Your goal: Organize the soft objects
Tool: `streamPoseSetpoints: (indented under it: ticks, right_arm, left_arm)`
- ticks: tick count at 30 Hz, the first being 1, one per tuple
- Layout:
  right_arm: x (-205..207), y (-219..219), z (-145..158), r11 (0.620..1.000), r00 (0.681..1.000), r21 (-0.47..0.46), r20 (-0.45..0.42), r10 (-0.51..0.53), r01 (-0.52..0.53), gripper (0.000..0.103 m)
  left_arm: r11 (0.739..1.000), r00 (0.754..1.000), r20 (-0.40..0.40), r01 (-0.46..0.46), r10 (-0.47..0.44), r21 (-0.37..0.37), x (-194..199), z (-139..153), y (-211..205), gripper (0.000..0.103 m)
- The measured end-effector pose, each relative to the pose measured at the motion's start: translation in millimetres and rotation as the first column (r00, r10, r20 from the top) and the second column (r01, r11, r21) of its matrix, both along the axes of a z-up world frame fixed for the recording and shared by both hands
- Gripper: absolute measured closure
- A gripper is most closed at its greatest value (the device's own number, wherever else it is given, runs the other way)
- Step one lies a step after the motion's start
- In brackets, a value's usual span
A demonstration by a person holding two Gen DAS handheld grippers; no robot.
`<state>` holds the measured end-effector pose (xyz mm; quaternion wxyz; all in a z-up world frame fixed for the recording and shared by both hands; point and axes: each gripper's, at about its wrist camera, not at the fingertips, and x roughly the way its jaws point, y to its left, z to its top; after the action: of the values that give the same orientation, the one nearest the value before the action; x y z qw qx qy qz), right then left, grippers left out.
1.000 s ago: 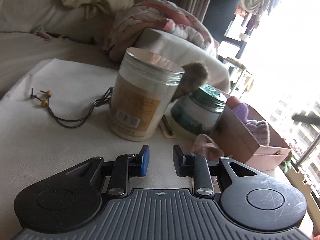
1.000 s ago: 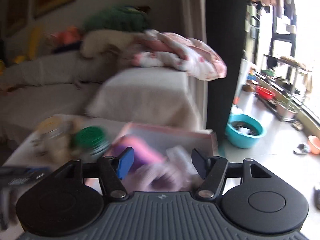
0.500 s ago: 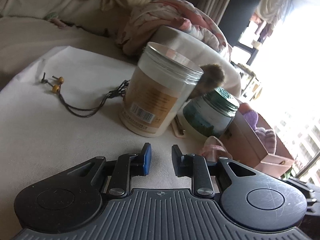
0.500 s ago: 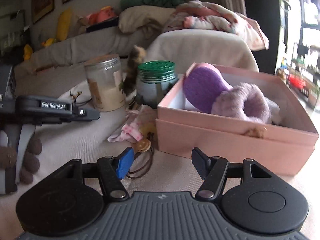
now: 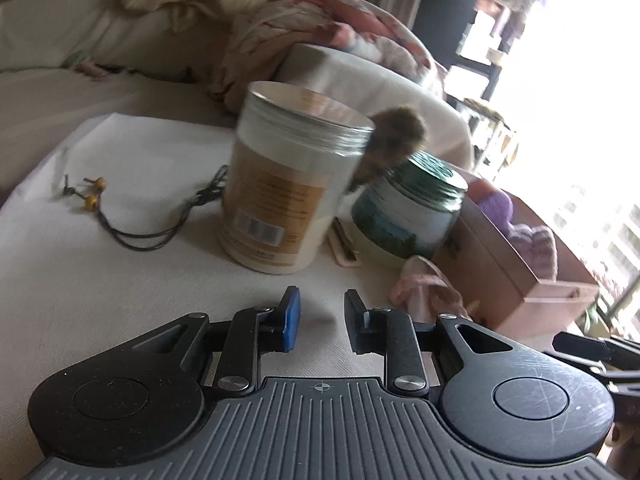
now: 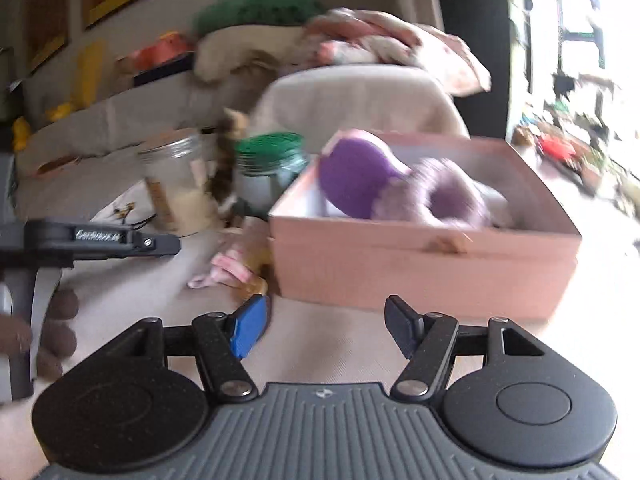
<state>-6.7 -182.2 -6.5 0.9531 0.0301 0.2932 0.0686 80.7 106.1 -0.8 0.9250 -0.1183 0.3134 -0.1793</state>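
While the pink cloth [image 6: 228,270] lies crumpled on the white table cover [image 5: 80,280], touching the front left corner of the pink box [image 6: 424,276], it is the one soft thing I judge still out of place. Since a second ago my right gripper [image 6: 324,328] has dropped from looking at the sofa to hang low before the box, jaws parted wide with nothing between them; the cloth now sits at about ten o'clock from its fingertips, near enough that a small swing left should bring it between the pads. My left gripper [image 5: 318,320] has barely shifted: jaws close together but with a gap, gripping nothing, the cloth at two o'clock from it.

Inside the box the purple slippers [image 6: 400,192] already lie. At twelve o'clock from the left gripper stands the tall jar [image 5: 288,196], with the green-lidded jar [image 5: 408,216] at one o'clock, a furry thing [image 5: 394,140] between them, and a beaded cord [image 5: 132,220] at ten. The box wall and a small tan piece beside the cloth could get in the way of a clean pinch, though blur hides what that is.
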Motion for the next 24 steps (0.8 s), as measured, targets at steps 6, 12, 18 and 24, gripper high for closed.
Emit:
streamPoseSetpoints:
  ticks: [6,12,18,24]
  right_arm:
    - [3,12,-6,0.996,0.994,0.005,-0.065,-0.093,0.094,0.037]
    - [8,18,-10,1.0,0.995,-0.014,-0.094,-0.024,0.022,0.02]
    - [14,30,-13,0.997,0.991,-0.044,-0.126,0.051,-0.057,0.001]
    - [16,34,-13,0.99,0.985,-0.091,-0.147,0.094,-0.108,0.0]
  left_arm:
    - [0.987,0.999,0.029,0.04,-0.045,0.153,-8,4,-23,0.076]
    - [0.972,0.998,0.044,0.037,-0.048,0.231,-11,6,-36,0.076]
    - [0.988,0.999,0.031,0.035,-0.04,0.152,-9,6,-25,0.076]
    - [0.996,0.996,-0.042,0.08,-0.082,-0.028,4,19,-18,0.076]
